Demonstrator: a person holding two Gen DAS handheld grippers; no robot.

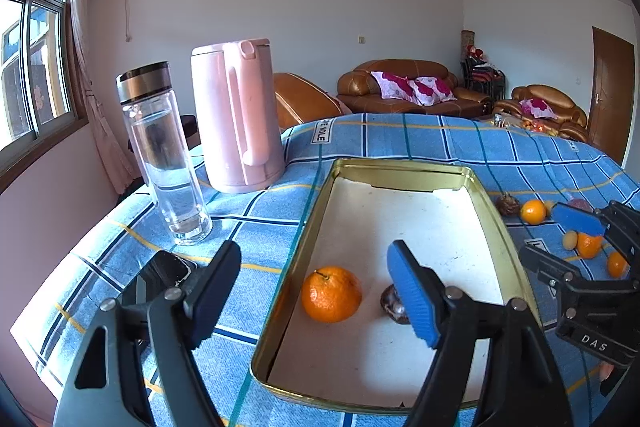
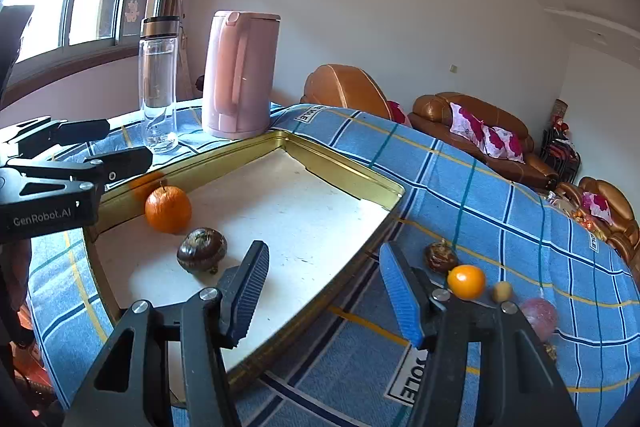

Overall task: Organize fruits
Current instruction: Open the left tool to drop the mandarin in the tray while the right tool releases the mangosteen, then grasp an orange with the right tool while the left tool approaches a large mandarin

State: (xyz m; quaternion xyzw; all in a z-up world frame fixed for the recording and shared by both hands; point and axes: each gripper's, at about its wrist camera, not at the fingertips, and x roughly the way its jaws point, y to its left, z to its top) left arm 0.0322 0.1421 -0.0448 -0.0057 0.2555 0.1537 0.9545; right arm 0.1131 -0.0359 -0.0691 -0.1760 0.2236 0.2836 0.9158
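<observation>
A gold tin tray [image 1: 486, 203] [image 2: 344, 167] lies on the blue plaid cloth. In it sit an orange [image 1: 331, 293] [image 2: 168, 209] and a dark brown round fruit [image 1: 392, 303] [image 2: 202, 249]. My left gripper [image 1: 316, 291] is open over the tray's near end, around the orange. My right gripper [image 2: 324, 291] [image 1: 568, 239] is open and empty over the tray's right rim. Right of the tray on the cloth lie another brown fruit [image 2: 441, 257] [image 1: 508, 205], small oranges [image 2: 466, 281] [image 1: 533, 211], a small yellow fruit [image 2: 502, 291] and a pinkish fruit [image 2: 538, 317].
A pink kettle [image 1: 236, 115] [image 2: 238, 75] and a clear water bottle [image 1: 164, 155] [image 2: 158, 83] stand at the far left of the table. A black phone [image 1: 160, 275] lies by the left gripper. Sofas [image 1: 412, 87] stand behind the table.
</observation>
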